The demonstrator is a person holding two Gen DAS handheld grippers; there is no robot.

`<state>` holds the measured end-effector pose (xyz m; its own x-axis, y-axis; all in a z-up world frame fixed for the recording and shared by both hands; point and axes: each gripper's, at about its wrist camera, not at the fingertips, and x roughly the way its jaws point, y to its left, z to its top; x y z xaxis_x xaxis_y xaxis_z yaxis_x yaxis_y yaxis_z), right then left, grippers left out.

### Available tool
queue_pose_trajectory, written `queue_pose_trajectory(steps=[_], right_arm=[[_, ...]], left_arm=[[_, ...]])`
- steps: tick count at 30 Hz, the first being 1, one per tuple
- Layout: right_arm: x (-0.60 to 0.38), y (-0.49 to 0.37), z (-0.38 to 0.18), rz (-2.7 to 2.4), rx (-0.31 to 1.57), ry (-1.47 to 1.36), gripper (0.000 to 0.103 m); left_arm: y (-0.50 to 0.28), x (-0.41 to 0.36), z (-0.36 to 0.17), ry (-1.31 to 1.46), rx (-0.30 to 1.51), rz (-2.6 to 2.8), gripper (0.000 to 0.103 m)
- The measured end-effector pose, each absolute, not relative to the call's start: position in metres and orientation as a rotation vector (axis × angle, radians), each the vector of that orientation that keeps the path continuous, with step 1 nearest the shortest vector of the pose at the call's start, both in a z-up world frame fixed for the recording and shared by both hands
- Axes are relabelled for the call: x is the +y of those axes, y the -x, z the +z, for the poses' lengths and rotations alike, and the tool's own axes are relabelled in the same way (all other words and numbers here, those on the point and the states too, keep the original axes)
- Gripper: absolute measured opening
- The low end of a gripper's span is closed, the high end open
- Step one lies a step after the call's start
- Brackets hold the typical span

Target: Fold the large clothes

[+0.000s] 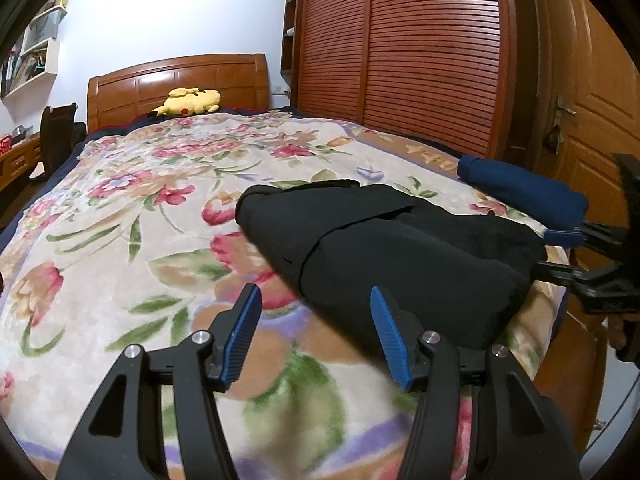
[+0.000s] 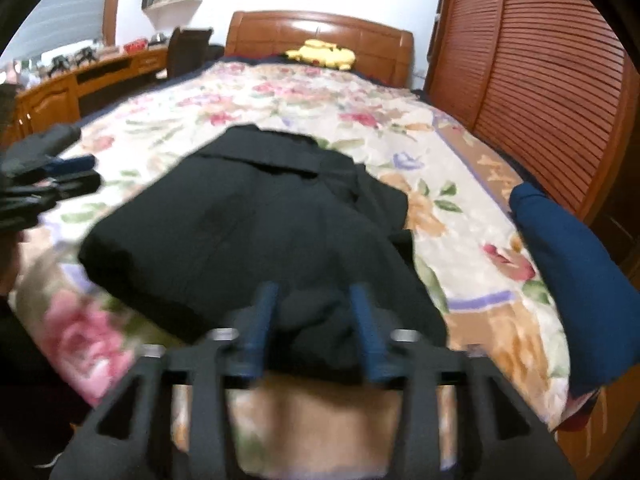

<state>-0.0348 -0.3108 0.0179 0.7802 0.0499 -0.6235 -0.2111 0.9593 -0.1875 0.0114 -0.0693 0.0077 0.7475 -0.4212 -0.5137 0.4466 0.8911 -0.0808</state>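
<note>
Lying folded on the floral blanket (image 1: 120, 200), the black garment (image 1: 400, 248) fronts both spread grippers, left gripper (image 1: 316, 336) and right gripper (image 2: 316, 328).

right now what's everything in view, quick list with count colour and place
black garment: one, black, folded, near end of bed
blue garment: one, navy, folded, bed's right edge
bedspread: one, floral cream and pink, covering bed
plush toy: one, yellow, by headboard
headboard: one, brown wood
wardrobe: one, reddish slatted doors, right of bed
door: one, brown wood, far right
desk: one, brown wood, left of bed
left gripper: open, above bedspread
right gripper: open, straddling black garment's edge
</note>
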Motion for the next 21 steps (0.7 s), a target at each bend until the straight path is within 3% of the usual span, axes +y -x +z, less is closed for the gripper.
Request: queue_pose_trajectory(steps=[9, 21], right_arm=[[-0.348, 0.055, 0.003, 0.121, 0.692, 0.199, 0.068], [-0.36, 0.031, -0.025, 0.152, 0.719, 0.097, 0.068]], left_arm=[[-0.053, -0.08, 0.02, -0.084, 0.573, -0.444, 0.056], [-0.141, -0.096, -0.003, -0.089, 0.679, -0.441, 0.057]])
